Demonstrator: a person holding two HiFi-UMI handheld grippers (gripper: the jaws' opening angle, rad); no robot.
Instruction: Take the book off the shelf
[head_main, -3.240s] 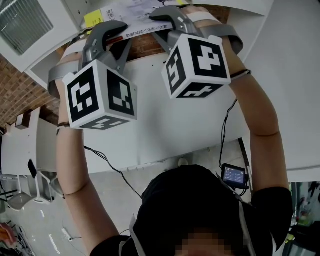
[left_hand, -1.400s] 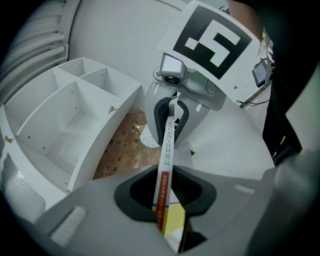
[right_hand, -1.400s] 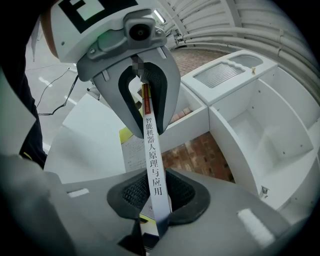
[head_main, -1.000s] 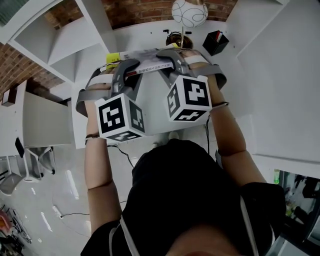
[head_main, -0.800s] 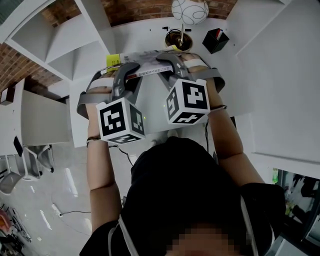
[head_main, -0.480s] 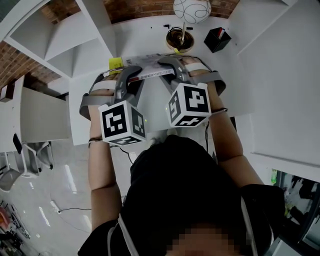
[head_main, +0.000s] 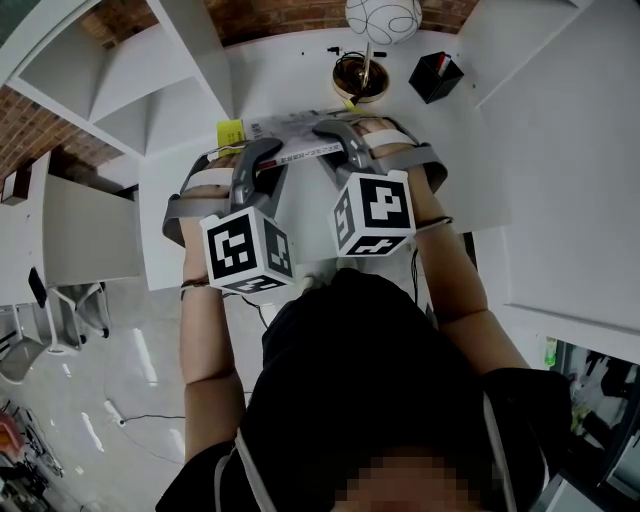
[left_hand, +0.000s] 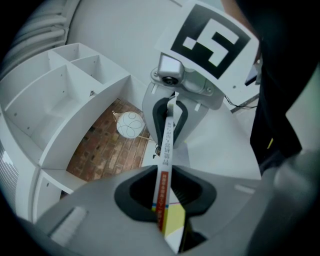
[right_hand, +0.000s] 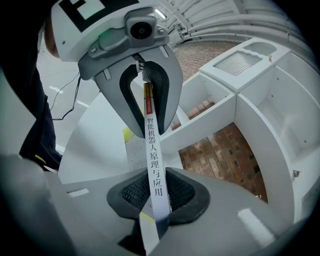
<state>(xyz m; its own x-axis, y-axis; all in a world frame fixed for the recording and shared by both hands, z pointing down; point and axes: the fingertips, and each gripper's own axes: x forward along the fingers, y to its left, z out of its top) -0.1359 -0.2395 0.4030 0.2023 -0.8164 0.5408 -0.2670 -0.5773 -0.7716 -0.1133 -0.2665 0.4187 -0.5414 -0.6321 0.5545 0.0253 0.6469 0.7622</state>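
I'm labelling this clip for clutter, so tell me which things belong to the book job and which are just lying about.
In the job: book, clamped by the left gripper and right gripper; white shelf.
Lying about: white globe, dark bowl, black box.

White shelving (head_main: 120, 80), brick wall (head_main: 290, 15), round lamp (head_main: 383, 15), perhaps pale concrete floor (head_main: 130, 400)

- Book (right_hand: 151, 165), white spine, centre of the right gripper view: black characters "智能机器人原理与应用", printed lengthwise.
- Red band (right_hand: 148, 102) higher on that spine: print too small to read.
- Left cube (head_main: 247, 252), right cube (head_main: 373, 215), centre of the head view: black-and-white square markers.
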